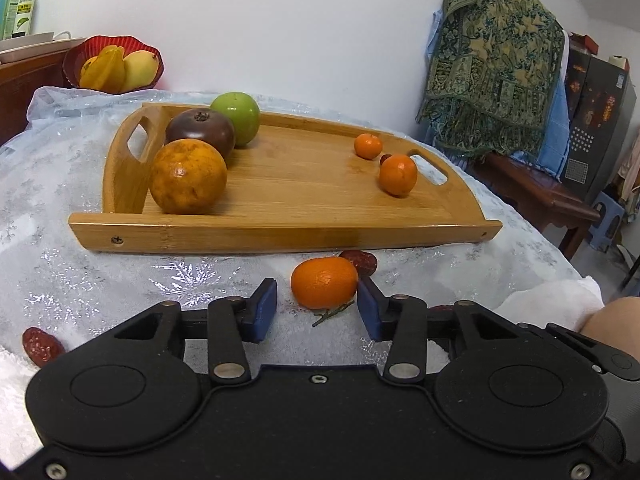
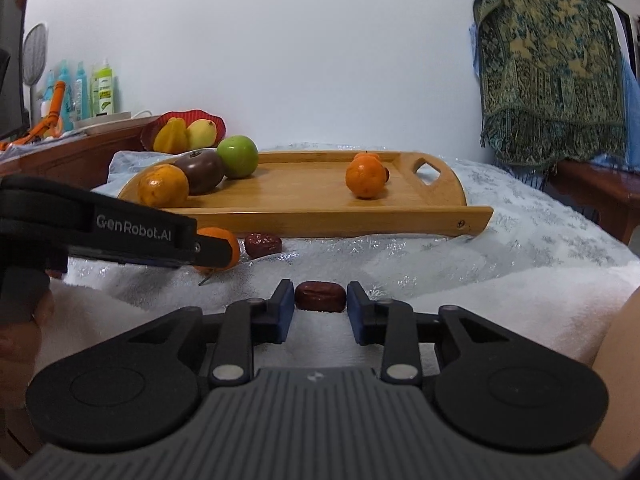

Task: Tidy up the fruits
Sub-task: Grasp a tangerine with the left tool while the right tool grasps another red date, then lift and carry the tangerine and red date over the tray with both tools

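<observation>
- On the white cloth, the left claw (image 1: pixel 317 309) is spread wide around a small orange (image 1: pixel 324 282), ready to pinch it.
- The right claw (image 2: pixel 321 307) is spread beside a red date (image 2: pixel 320 296).
- Inside the wooden tray (image 1: pixel 280 236) sit three big fruits at one end, two small oranges at the other, likely sorted by size.

— Background items?
— Patterned green-gold cloth (image 2: pixel 552 68) hanging at right. Plastic bottles (image 2: pixel 94 92) on a wooden cabinet (image 2: pixel 72 156) at left, a round swatter (image 2: pixel 35 54) beside them.
— Right side, lower?
— Dark wooden bench (image 1: pixel 536 188), blue stool (image 1: pixel 608 216) near it.
</observation>
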Action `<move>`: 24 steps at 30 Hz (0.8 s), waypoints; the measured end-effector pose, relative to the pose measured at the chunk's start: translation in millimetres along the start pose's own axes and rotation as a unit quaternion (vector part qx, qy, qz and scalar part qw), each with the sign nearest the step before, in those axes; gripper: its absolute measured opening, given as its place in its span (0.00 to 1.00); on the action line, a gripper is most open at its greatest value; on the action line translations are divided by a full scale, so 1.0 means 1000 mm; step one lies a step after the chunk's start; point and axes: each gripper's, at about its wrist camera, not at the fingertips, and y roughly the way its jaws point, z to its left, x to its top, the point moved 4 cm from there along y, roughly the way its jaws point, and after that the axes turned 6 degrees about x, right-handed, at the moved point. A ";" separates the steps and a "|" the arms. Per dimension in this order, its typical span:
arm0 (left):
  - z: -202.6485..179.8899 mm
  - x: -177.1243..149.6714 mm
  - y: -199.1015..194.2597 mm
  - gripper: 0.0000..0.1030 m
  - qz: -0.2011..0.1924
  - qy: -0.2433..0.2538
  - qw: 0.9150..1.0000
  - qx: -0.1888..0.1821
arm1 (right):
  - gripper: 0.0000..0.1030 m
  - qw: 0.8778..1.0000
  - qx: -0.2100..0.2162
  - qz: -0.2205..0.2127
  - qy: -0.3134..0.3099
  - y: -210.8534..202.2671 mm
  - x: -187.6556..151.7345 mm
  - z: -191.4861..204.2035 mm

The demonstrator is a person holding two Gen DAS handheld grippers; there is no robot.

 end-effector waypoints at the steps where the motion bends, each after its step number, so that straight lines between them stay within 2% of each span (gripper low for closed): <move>1: 0.000 0.000 0.001 0.41 0.000 0.000 1.000 0.000 | 0.37 1.000 0.000 0.000 0.003 0.001 0.000 0.000; 15: -0.005 -0.001 0.013 0.39 0.007 -0.010 1.000 -0.012 | 0.37 1.000 0.000 0.002 0.016 0.006 -0.001 -0.001; 24: -0.016 -0.004 0.013 0.35 -0.002 0.021 1.000 0.000 | 0.37 1.000 0.001 0.003 0.024 0.011 -0.001 -0.002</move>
